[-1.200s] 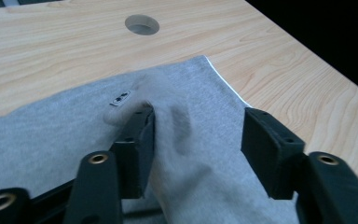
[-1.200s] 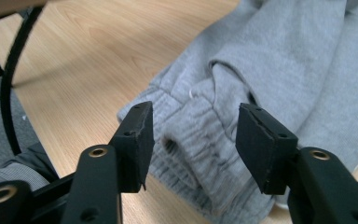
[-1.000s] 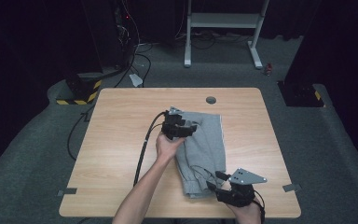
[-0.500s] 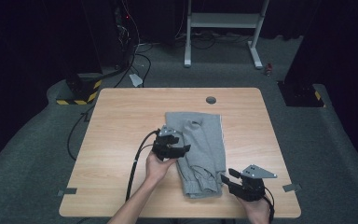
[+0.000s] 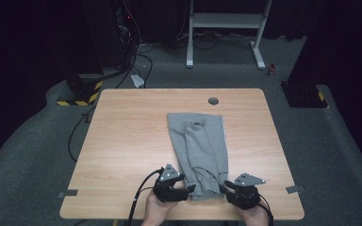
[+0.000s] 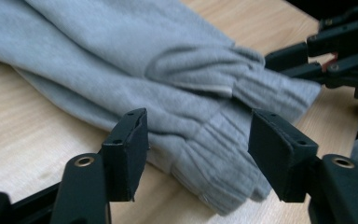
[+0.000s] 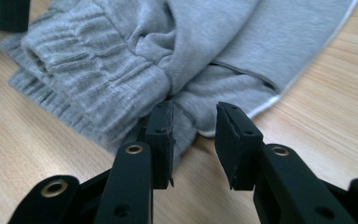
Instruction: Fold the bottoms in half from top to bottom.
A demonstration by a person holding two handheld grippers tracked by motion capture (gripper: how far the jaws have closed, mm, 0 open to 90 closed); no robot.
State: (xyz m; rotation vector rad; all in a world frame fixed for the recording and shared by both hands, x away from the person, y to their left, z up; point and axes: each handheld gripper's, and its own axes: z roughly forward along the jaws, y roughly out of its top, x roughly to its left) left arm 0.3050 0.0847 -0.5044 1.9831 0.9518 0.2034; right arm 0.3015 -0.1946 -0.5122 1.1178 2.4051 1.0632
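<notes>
One folded grey garment (image 5: 198,153) on surface (image 5: 122,141) – one grommet hole (image 5: 213,100) beyond. L tongs (image 6: 198,154) spread astride cuff; R tongs (image 7: 193,140) just closing, part-open at hem, nothing pinched.

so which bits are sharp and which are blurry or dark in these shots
High view: the table is evenly lit, the room behind nearly black. Left gripper view: the grey garment is sharp mid-frame, its near cuff soft. Right gripper view: the ribbed cuff is crisp, the wood at far right blurred.

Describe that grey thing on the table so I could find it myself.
On the wooden table, look right of centre: a folded grey garment of soft sweatshirt cloth runs toward the near edge. Its ribbed cuffs lie bunched at that near end.
</notes>
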